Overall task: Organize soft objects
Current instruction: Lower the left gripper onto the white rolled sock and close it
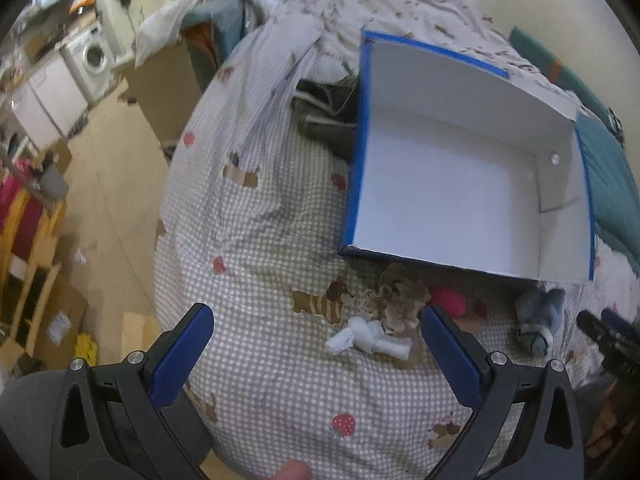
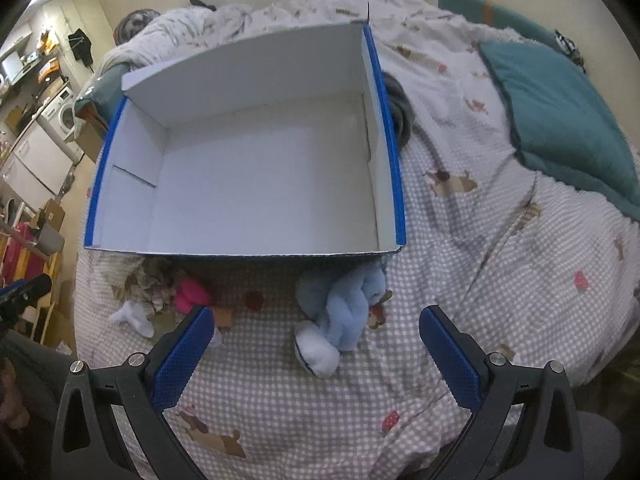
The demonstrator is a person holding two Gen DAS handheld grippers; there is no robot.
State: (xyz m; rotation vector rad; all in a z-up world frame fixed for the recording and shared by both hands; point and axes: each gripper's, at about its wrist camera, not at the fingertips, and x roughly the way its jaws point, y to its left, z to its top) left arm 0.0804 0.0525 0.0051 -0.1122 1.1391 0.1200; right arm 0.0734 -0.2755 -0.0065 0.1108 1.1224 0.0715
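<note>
A: Left gripper (image 1: 318,334), blue-padded fingers spread wide, nothing between them, hovering over the grey-and-white gingham bedspread with dachshund and strawberry prints (image 1: 256,216). Right gripper (image 2: 314,334), same condition: released, empty, above the same bedspread.

B: Nearest objects, left wrist view?

A: Just past the fingertips, toward 1 o'clock, a small white rolled sock (image 1: 370,340) lying flat. Touching its far side, a crumpled beige-and-brown patterned fabric bundle (image 1: 400,300). At 2 o'clock from that, a bright pink soft item (image 1: 448,299), partly hidden by the right-hand finger. Further to 3 o'clock, a pale blue plush knotted item (image 1: 538,318).

B: Right wrist view?

A: The pale blue plush item (image 2: 344,308) sits between the fingers at 12 o'clock, with a white-and-blue rounded sock ball (image 2: 318,350) touching its near end. At 10 o'clock: pink item (image 2: 191,294), beige bundle (image 2: 154,280), white sock (image 2: 134,316).

B: Container?

A: Open white cardboard box with blue outer walls (image 2: 394,184), at 12 o'clock beyond the soft items; interior shows only white card (image 1: 444,196). All soft items lie outside, along its near wall. A teal cushion (image 2: 568,120) lies at 2 o'clock on the bed.
</note>
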